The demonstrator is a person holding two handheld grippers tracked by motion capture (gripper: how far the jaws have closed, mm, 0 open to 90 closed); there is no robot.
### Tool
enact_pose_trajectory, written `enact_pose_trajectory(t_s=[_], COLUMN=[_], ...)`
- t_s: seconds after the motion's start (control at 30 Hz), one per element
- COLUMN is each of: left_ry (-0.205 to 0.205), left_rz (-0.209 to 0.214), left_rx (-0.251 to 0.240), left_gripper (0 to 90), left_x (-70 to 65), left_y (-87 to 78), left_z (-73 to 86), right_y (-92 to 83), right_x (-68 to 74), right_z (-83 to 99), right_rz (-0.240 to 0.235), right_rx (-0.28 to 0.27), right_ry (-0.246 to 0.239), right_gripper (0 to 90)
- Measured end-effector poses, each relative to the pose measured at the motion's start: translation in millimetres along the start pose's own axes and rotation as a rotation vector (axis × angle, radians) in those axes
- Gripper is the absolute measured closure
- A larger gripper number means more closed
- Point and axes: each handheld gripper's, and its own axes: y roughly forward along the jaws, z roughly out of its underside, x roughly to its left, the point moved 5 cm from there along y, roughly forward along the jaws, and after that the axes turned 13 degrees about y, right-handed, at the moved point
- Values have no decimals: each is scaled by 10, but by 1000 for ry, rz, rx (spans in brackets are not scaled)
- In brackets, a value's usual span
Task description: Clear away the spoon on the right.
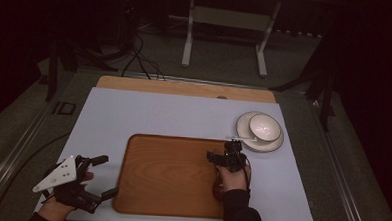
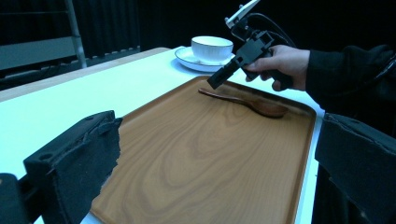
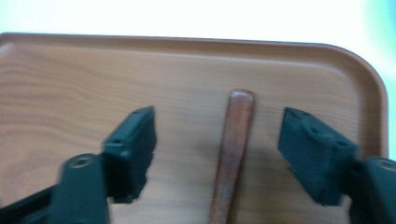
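A pale blue-white counter (image 1: 184, 115) with a wooden strip along its far edge stands in a dim room, on grey carpet, with a white table frame (image 1: 227, 32) and dark cables on the floor beyond it. A wooden tray (image 1: 166, 174) with rounded corners lies near the front of the counter. On the right part of the tray lies a dark wooden spoon (image 2: 243, 100), its handle pointing to the far side; it rests flat and free. The right hand-held gripper (image 1: 221, 156) hovers over the handle with its jaws released, one on each side of the handle and touching neither side. To the far right, just beyond the tray's corner, a white cup (image 1: 264, 126) sits on a white saucer (image 1: 245, 137). The left hand-held gripper (image 1: 105, 175) waits off the tray's near left corner, jaws spread and apparently holding nothing, though the dim high view leaves that a little uncertain.
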Motion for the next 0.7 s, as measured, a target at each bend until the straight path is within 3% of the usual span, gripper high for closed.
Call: enact_pose_trajectory(t_s=[0.3,0.7], left_ry=[-2,-4], left_rz=[2,-1], left_rx=[1,5], left_gripper=[1,1], left_x=[-2,-2], left_y=[-3,-1], left_z=[3,9], right_y=[-103,-462], right_x=[30,57], right_z=[-50,-178], right_rz=[-62,-134], right_rx=[14,-36], right_ry=[-35,-155], right_gripper=[177,140])
